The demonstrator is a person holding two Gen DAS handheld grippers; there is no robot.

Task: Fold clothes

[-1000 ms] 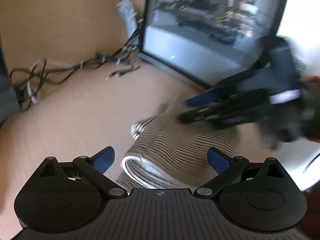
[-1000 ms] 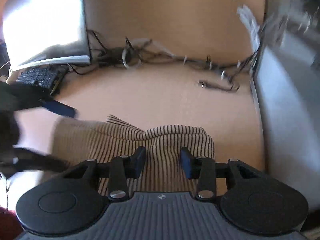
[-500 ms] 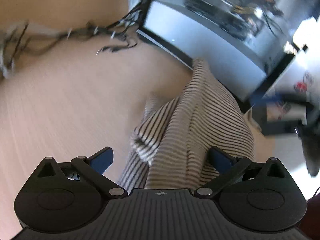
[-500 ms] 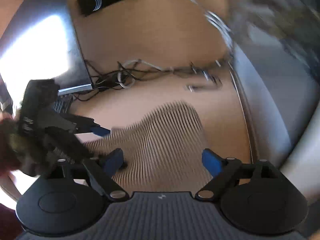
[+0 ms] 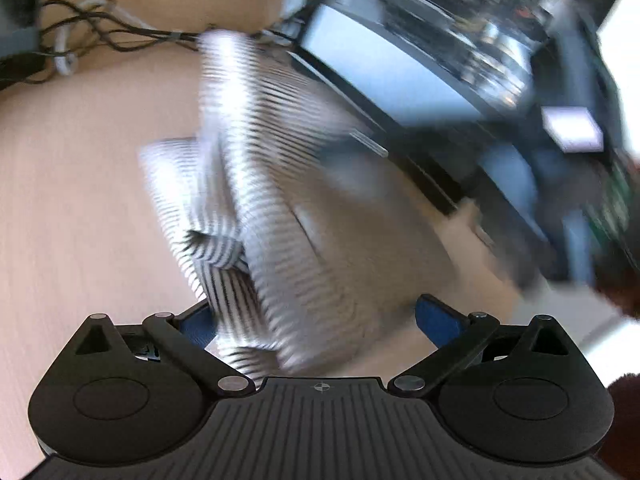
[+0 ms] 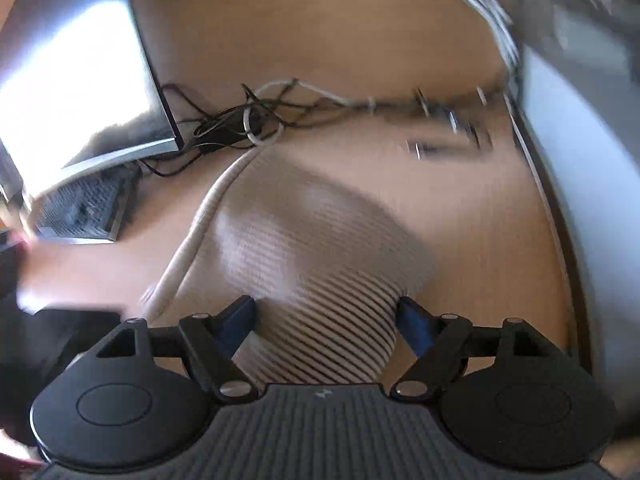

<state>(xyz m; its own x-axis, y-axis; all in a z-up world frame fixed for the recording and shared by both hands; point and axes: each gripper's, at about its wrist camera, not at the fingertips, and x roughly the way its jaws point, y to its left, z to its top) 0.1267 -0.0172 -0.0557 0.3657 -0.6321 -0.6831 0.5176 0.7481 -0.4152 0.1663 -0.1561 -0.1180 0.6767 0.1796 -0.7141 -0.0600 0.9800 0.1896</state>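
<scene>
My left tongs [image 5: 316, 322] gape wide, my right tongs [image 6: 326, 320] spread around the black-and-white striped knit garment [image 6: 320, 264], bunched mid-surface on the tan wooden surface [image 6: 460, 208] — rumpled, folding unfinished.

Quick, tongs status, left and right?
Left tongs: open, striped shirt lying between the fingers, not pinched.
Right tongs: partly open, fingers against a bunch of the shirt; grip cannot be told.
</scene>
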